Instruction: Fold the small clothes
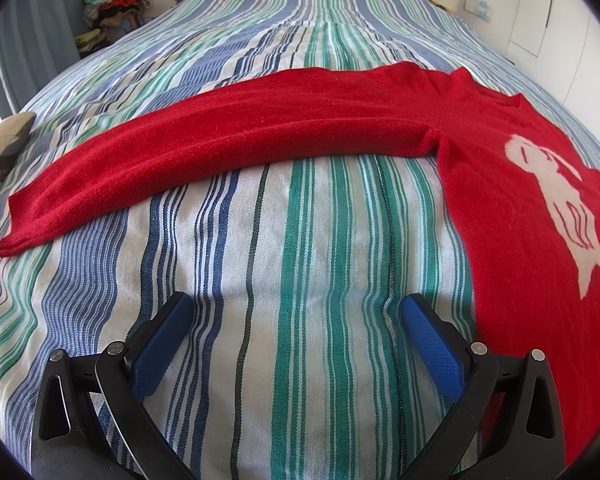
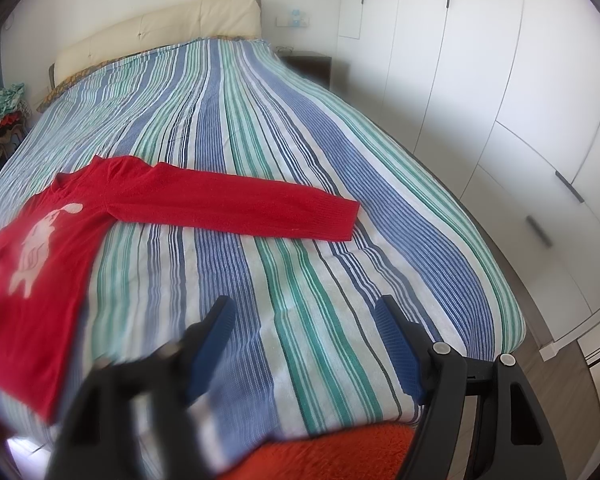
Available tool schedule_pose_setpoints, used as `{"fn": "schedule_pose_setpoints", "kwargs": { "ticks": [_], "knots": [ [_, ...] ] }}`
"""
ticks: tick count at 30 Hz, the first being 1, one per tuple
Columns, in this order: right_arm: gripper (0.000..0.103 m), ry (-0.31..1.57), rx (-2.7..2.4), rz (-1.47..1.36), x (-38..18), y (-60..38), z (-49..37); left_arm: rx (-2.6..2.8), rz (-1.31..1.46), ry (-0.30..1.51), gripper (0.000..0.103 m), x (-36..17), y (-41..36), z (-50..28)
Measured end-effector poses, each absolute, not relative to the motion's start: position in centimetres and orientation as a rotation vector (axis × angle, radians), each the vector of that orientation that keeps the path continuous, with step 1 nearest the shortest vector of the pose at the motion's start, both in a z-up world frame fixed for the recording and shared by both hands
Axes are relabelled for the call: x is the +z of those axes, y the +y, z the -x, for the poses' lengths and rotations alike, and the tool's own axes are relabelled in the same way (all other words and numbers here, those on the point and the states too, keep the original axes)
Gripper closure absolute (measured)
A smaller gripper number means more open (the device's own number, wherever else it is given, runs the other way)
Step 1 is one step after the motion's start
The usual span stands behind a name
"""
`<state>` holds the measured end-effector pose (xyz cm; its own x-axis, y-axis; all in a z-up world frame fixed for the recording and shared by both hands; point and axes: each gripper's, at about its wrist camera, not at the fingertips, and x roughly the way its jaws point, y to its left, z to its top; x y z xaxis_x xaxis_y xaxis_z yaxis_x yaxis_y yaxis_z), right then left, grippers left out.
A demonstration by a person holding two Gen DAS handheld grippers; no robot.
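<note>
A small red sweater [image 1: 512, 184] with a white animal figure lies flat, face up, on the striped bedspread [image 1: 300, 280]. One sleeve [image 1: 220, 140] stretches out to the left in the left wrist view; the other sleeve [image 2: 240, 204] stretches right in the right wrist view, where the body [image 2: 40, 248] lies at the left. My left gripper [image 1: 294, 304] is open and empty, hovering over bare bedspread below the sleeve, left of the body. My right gripper [image 2: 304, 312] is open and empty, above the bed below the other sleeve.
A cream headboard [image 2: 160, 28] and pillow edge are at the far end. A pile of clothes [image 1: 116, 0] sits beside the bed at far left. White wardrobe doors [image 2: 500, 100] run along the right. An orange fuzzy rug [image 2: 340, 456] lies at the bed's foot.
</note>
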<state>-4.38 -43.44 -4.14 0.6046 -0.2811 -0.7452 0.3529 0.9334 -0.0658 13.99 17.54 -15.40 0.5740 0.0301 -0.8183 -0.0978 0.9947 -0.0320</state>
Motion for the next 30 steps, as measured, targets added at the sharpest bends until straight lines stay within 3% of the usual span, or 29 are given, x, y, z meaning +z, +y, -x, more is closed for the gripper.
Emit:
{"fn": "schedule_pose_setpoints", "kwargs": {
  "ticks": [30],
  "knots": [
    [0.031,0.853,-0.368,-0.095,-4.21,-43.41,4.20,0.075,0.077,0.957,0.000,-15.42,17.53,-13.99]
  ]
}}
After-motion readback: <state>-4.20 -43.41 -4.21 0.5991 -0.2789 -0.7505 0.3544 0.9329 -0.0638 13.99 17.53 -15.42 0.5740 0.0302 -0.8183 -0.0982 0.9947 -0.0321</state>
